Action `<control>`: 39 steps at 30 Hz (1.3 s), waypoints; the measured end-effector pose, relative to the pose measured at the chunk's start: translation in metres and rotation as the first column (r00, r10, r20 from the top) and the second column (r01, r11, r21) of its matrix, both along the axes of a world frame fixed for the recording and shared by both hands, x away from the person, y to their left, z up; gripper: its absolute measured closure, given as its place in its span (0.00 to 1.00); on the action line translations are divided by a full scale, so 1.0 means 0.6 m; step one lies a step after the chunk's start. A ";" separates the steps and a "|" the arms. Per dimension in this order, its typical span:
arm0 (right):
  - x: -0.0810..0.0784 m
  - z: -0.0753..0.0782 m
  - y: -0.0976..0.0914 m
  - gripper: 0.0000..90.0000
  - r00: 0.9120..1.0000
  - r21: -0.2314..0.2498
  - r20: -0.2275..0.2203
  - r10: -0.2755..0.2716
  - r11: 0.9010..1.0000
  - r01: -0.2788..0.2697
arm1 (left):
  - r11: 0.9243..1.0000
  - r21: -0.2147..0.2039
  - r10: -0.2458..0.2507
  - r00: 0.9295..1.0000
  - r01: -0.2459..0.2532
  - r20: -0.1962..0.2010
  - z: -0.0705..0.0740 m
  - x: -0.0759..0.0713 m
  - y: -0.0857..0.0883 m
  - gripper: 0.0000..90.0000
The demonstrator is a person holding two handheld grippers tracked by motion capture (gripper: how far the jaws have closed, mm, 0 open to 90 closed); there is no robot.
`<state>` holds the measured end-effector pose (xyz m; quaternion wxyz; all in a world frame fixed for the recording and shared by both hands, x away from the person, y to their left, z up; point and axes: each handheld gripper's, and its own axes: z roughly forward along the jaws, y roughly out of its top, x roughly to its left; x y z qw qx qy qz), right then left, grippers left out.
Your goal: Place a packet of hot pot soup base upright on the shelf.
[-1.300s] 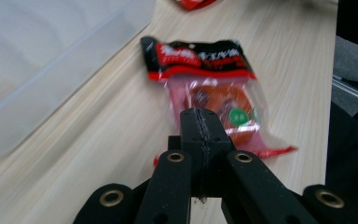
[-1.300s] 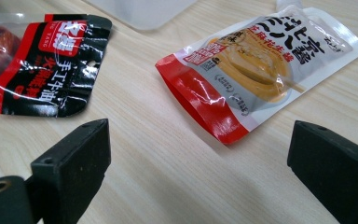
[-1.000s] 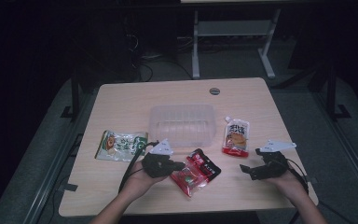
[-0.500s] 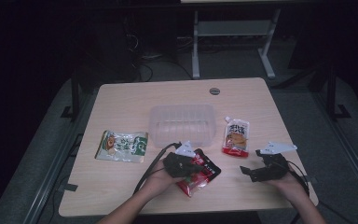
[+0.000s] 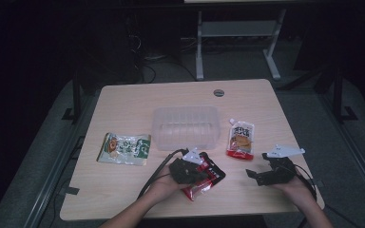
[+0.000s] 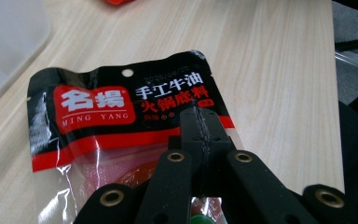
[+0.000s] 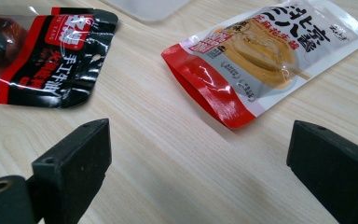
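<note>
Left gripper [image 6: 199, 116] moved onto black-red packet [image 6: 121, 116]; its own view shows fingers together.

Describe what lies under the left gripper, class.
Under the left gripper, whose jaws are shut, lies a red-and-black packet flat on the table. The packet's near end is covered by the gripper, so that part cannot be seen.

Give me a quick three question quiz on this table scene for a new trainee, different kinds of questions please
1. True or false: the left gripper has its jaws closed over the red and black packet.
2. How many packets lie on the table?
3. The clear tub holds: A) a packet, B) nothing, C) a gripper.

Key: 1 true; 2 three: the red and black one, the green packet and the orange pouch; 3 B.
</note>
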<state>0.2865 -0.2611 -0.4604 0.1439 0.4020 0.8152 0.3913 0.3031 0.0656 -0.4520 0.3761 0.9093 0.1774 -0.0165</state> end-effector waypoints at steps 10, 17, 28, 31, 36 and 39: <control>-0.002 0.000 -0.001 0.07 1.000 -0.003 0.005 -0.003 1.000 0.003 | 1.000 0.019 0.002 1.000 -0.002 -0.005 0.004 -0.013 0.034 1.00; -0.002 -0.001 0.000 0.07 1.000 -0.008 0.000 -0.005 1.000 0.005 | 0.999 0.036 0.008 1.000 -0.007 -0.008 0.009 -0.024 0.064 1.00; -0.002 0.000 0.003 0.07 1.000 -0.014 0.002 0.002 1.000 -0.001 | 1.000 0.008 0.017 1.000 -0.017 -0.016 0.017 -0.030 0.087 1.00; 0.001 0.000 0.003 0.07 1.000 -0.007 -0.006 -0.008 1.000 0.007 | 1.000 -0.007 0.030 0.999 -0.030 -0.011 0.026 -0.028 0.099 1.00; 0.004 -0.002 0.003 0.07 1.000 -0.006 -0.021 -0.013 1.000 0.013 | 0.997 -0.015 0.070 0.997 -0.070 0.022 0.039 -0.019 0.132 1.00; 0.006 -0.001 0.004 0.07 1.000 -0.009 -0.019 -0.009 1.000 0.009 | 0.995 -0.015 0.102 0.994 -0.101 0.032 0.044 -0.019 0.157 1.00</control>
